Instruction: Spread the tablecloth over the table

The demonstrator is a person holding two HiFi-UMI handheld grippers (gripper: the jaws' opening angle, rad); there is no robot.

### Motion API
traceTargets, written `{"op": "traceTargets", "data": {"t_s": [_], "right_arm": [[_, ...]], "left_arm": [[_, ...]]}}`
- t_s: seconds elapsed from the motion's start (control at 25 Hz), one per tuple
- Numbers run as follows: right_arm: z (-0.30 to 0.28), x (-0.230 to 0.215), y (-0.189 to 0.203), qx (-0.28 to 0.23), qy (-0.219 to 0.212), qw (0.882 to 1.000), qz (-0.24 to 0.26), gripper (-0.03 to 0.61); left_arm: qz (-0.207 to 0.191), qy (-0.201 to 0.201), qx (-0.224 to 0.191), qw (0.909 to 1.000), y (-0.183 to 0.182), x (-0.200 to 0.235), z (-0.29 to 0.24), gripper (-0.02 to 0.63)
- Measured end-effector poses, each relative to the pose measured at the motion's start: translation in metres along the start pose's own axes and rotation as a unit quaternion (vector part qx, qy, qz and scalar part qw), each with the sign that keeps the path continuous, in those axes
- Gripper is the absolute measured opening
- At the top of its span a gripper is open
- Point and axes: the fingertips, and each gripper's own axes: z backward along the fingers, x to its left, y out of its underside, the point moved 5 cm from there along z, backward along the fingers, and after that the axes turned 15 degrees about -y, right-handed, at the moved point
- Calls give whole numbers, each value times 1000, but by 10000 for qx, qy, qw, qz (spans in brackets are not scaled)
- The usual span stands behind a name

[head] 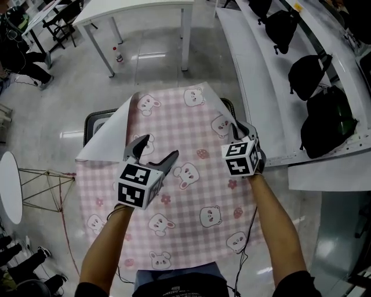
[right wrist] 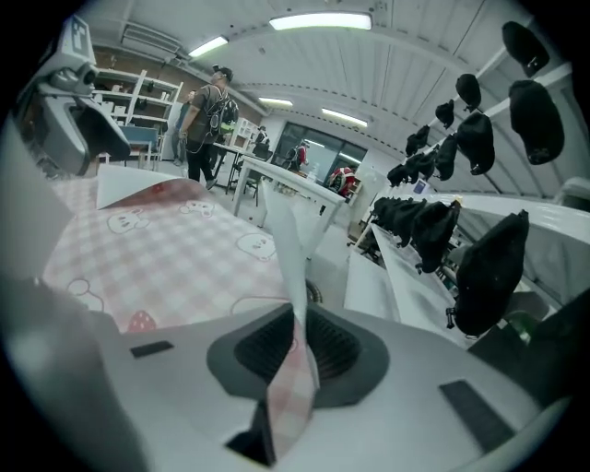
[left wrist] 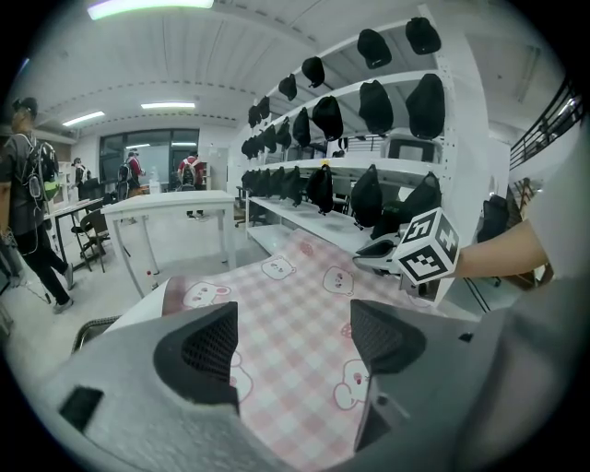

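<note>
A pink checked tablecloth (head: 185, 145) printed with little animals lies over a small table. Its far left corner (head: 110, 130) is folded back and shows the white underside. My left gripper (head: 157, 148) hovers open above the cloth's left half, with nothing between its pads (left wrist: 207, 346). My right gripper (head: 239, 126) is at the cloth's right edge, near the far corner. In the right gripper view the jaws (right wrist: 295, 350) are shut on a raised strip of the tablecloth (right wrist: 166, 249) that stands up between them. The left gripper view shows the tablecloth (left wrist: 295, 295) with the right gripper (left wrist: 373, 253) at its right side.
A white bench (head: 255, 75) and shelves with black bags (head: 313, 75) run along the right. White tables (head: 139, 8) stand beyond, with a bottle (head: 119, 57) on the floor. A round white table (head: 8, 185) is at left. A dark chair (head: 95, 119) peeks out under the cloth.
</note>
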Motion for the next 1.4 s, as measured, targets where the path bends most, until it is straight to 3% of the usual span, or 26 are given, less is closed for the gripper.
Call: {"op": "traceTargets", "data": {"t_s": [0.08, 0.16, 0.2, 0.32, 0.64, 0.96, 1.4], "right_arm": [[2, 1, 0, -20, -59, 10000, -30, 88], [2, 2, 0, -8, -156, 9998, -129, 233], [3, 2, 0, 0, -183, 9997, -168, 264], [8, 3, 0, -20, -202, 9996, -206, 285], [28, 32, -20, -479, -518, 9937, -869, 290], [37, 87, -65, -825, -926, 9883, -890, 288], [42, 164, -109, -920, -1040, 9842, -1095, 287]], "left_arm": [[1, -23, -12, 10000, -1, 0, 1, 388], [-9, -47, -20, 10000, -2, 0, 2, 388], [-9, -61, -19, 10000, -3, 0, 3, 388], [-3, -122, 1, 9999, -2, 1, 8, 388], [0, -344, -36, 9994, -1, 21, 35, 388], [-227, -728, 49, 9971, 3, 77, 79, 388], [-1391, -646, 434, 9872, 48, 157, 102, 387]]}}
